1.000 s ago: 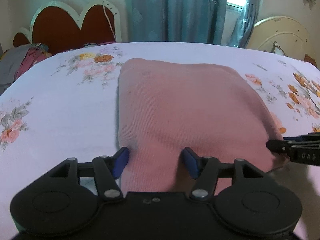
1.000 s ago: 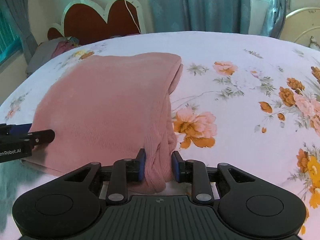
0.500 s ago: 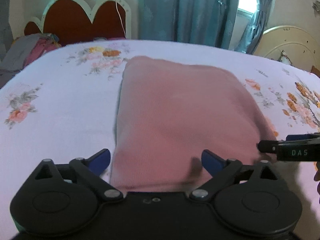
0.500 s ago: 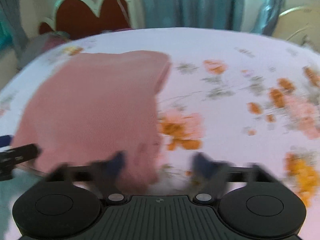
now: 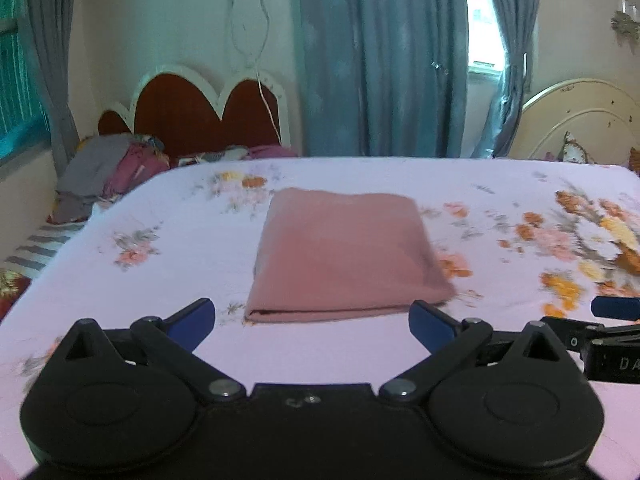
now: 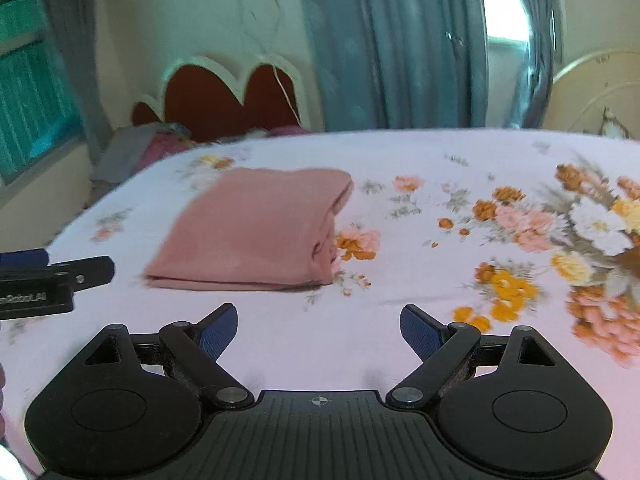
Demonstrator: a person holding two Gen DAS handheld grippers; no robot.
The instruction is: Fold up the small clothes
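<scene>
A pink knit garment point(image 5: 344, 252) lies folded into a flat rectangle on the floral bedsheet point(image 5: 160, 280); it also shows in the right wrist view point(image 6: 256, 232). My left gripper point(image 5: 312, 320) is open and empty, just short of the garment's near edge. My right gripper point(image 6: 318, 328) is open and empty, to the right of and nearer than the garment. The right gripper's tip point(image 5: 612, 308) shows at the right edge of the left wrist view. The left gripper's tip point(image 6: 60, 272) shows at the left edge of the right wrist view.
A pile of grey and magenta clothes point(image 5: 108, 172) lies at the bed's far left, by a red scalloped headboard point(image 5: 200, 116). Blue curtains point(image 5: 380, 60) hang behind. A cream headboard point(image 5: 576, 120) stands at the far right.
Both grippers let go of the pink garment, opened wide and pulled back and up from it. The garment now lies flat and free on the bed.
</scene>
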